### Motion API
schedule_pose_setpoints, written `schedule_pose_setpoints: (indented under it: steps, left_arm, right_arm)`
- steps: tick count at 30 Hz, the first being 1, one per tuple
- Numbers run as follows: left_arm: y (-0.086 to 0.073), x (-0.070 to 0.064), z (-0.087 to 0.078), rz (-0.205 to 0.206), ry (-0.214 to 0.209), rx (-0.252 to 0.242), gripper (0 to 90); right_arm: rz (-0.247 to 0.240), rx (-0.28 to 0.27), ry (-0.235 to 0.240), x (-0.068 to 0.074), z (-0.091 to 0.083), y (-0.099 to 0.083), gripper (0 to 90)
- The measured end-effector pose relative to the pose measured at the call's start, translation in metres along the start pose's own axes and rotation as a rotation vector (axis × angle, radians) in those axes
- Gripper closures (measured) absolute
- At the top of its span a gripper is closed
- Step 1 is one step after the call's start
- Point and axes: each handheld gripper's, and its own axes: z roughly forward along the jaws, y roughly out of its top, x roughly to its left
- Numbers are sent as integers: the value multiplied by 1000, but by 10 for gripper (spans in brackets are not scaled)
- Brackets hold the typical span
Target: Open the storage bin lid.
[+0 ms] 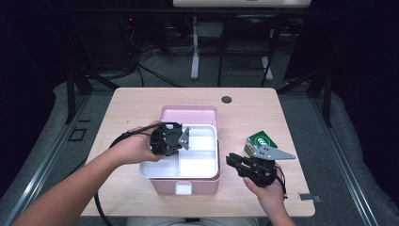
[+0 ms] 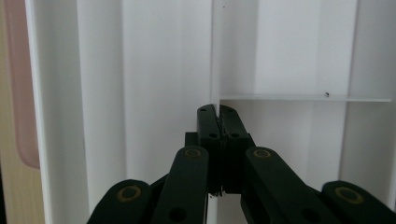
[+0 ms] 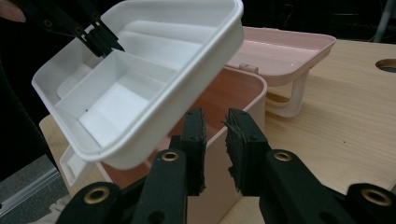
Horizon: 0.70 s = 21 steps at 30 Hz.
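Left gripper [image 1: 181, 139]: your fingers [image 2: 208, 122] are clamped on the white tray's [image 1: 202, 162] inner divider wall — a firm pinch.
Tray: lifted and tilted above the open pink box [image 1: 207, 184], its near edge higher in the right gripper view.
Right gripper [image 1: 234, 161]: your fingers [image 3: 194, 135] stand a little apart, holding nothing — just beside the box's right wall.
Lid [image 1: 188, 114]: swung back, resting on the tabletop [image 1: 254, 113].
Green packet [image 1: 260, 140]: on the tabletop, behind your right gripper.
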Motion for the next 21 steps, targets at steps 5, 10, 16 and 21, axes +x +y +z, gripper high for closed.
schedule_pose_setpoints:
  steps: [5, 10, 16, 21]
  left_arm:
    - [-20, 3, -14, -55, 43, 13, 899]
    - [-46, 6, -25, -132, 67, 31, 899]
    - [-78, 7, -36, -224, 82, 43, 899]
    - [-104, 6, -39, -311, 84, 60, 899]
  right_arm:
    - [4, -1, -3, 0, -1, 0, 764]
    - [3, -1, -7, -1, -1, 0, 760]
    - [-1, 2, -11, 0, 0, 0, 752]
    - [0, 5, -12, -1, 1, 0, 742]
